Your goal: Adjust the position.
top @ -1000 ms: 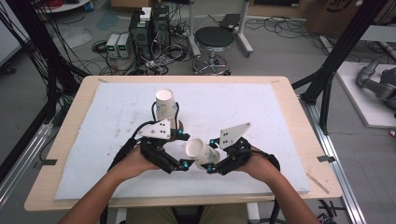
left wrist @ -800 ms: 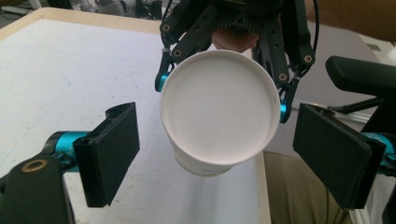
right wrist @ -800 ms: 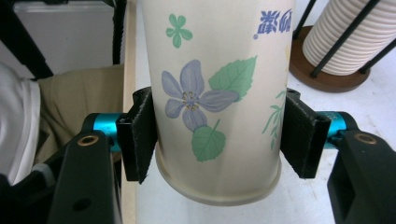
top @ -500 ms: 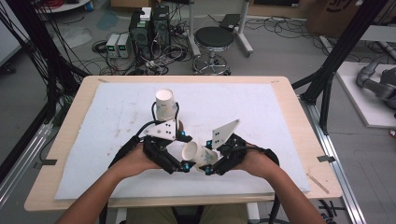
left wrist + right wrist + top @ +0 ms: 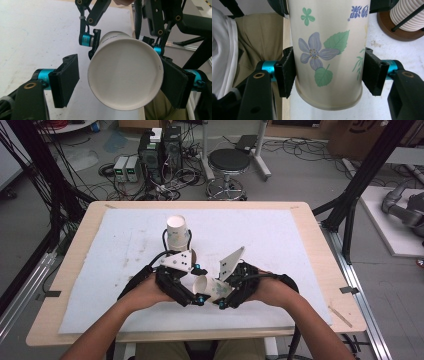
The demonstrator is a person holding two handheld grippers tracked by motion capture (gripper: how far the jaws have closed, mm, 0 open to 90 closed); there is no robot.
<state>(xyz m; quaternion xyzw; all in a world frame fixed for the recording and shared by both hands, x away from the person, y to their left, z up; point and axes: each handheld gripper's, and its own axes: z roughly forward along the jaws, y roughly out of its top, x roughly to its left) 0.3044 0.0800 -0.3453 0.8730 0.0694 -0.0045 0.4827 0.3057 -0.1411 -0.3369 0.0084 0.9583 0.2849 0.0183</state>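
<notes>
Cables, a round stool point(image 5: 228, 161) and grey boxes crowd the floor beyond my bench point(image 5: 320, 250), whose wooden top carries a white mat point(image 5: 100, 255). Everything below I place from the paper cup point(image 5: 211, 288) I am holding over the near edge of that mat.

My right gripper point(image 5: 223, 296) grips the cup, which lies on its side. In the right gripper view the jaws press on both walls of the cup point(image 5: 329, 52), just above its bottom rim, and I see a printed purple flower and green leaves between them. The cup's base points toward my left gripper point(image 5: 198, 296), which sits just to the left of the cup.

In the left gripper view the white base of the cup point(image 5: 125, 75) stands between my left jaws. They have just been closing. The right-hand jaw lies against the cup's wall; the left-hand jaw stands apart from it, with a strip of mat showing in the gap, so this pair stands half open around the cup and does not clamp it. Beyond the cup in that view I see the jaws of my right gripper point(image 5: 125, 43) on its sides.

Behind the cup, farther up the mat, a second paper cup point(image 5: 177, 231) stands upside down. My forearms come in from the near edge, one on each side of the held cup.
</notes>
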